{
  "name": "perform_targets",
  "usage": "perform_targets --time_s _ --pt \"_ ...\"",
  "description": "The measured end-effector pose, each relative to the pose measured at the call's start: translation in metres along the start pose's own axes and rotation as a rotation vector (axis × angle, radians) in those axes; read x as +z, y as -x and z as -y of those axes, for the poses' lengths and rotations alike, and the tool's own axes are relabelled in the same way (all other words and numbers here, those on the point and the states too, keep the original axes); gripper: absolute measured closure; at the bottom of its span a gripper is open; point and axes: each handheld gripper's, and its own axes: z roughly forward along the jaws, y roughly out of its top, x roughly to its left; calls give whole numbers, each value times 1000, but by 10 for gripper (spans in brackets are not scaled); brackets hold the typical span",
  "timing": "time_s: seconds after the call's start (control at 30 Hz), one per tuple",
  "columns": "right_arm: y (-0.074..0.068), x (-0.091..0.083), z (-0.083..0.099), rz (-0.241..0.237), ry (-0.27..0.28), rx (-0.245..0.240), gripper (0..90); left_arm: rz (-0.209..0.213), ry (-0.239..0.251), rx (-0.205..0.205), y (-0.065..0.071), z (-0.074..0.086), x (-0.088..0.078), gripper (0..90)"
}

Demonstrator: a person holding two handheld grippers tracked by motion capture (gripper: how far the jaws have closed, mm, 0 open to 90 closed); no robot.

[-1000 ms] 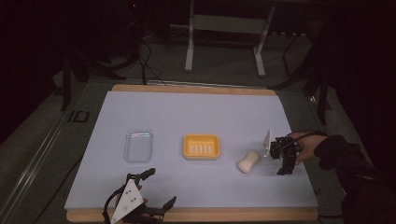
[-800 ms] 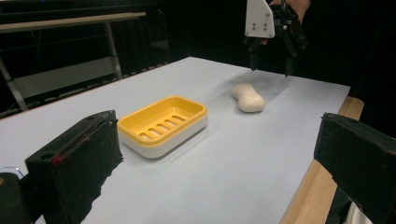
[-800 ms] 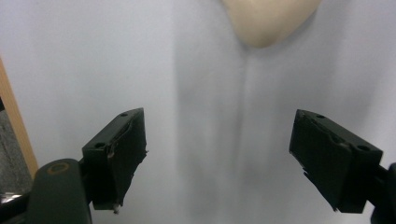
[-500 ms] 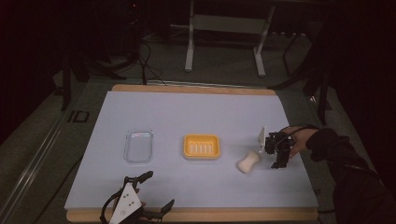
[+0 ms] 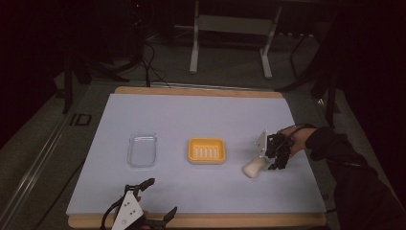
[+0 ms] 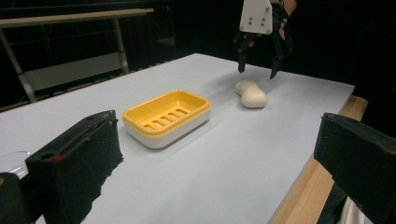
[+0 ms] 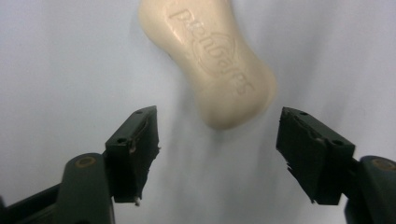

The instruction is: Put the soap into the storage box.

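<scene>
Cream soap bar [image 7: 215, 60], embossed lettering perhaps "PENDARS", beyond wide-open, empty right gripper [image 7: 217, 158].

the right gripper [image 5: 274, 154] has moved toward the left side of the table, closer to the soap bar [image 5: 253, 167]. one second ago it was well to the right of the soap, with a clear gap between them. now it hangs just above the right end of the soap, and its jaws are spread wide with that end between them in the right gripper view. the person's sleeve [image 5: 335, 148] has come further in over the table with it.
</scene>
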Motion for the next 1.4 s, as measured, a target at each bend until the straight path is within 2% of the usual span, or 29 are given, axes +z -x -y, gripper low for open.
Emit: perform_targets --time_s 0.07,0.2,0.37,0.53,0.57,0.63,0.77,0.8,0.97,1.13,1.27,1.3,1.4 --pt "2 3 -3 10 -5 -23 301 -6 0 -6 1 0 -2 8" --pt "4 5 -10 1 -11 -64 317 -19 5 -19 0 1 -5 8" --pt "4 8 -22 12 3 -124 335 -30 4 -25 1 2 -10 8" --pt "-2 13 -37 -10 -10 -208 357 -34 3 -28 3 3 -12 8" --pt "-2 13 -37 -10 -10 -208 357 -34 3 -28 3 3 -12 8" --pt "-4 15 -44 -25 -15 -242 381 -33 2 -29 3 3 -13 8" --pt "-3 17 -46 -41 -22 -253 387 -33 0 -27 3 4 -13 8" --pt "-4 20 -46 -44 -40 -264 389 -31 -1 -28 3 4 -13 8" --pt "-2 23 -46 -47 -43 -266 393 -31 -5 -29 4 4 -13 8" --pt "2 31 -44 -56 -68 -264 407 -34 -4 -29 4 5 -14 8" --pt "3 34 -42 -72 -62 -251 455 -33 -6 -27 4 5 -14 8" --pt "6 35 -42 -96 -63 -232 470 -32 -6 -26 4 5 -14 8" --pt "9 35 -43 -121 -67 -192 473 -33 -8 -23 4 5 -14 8"
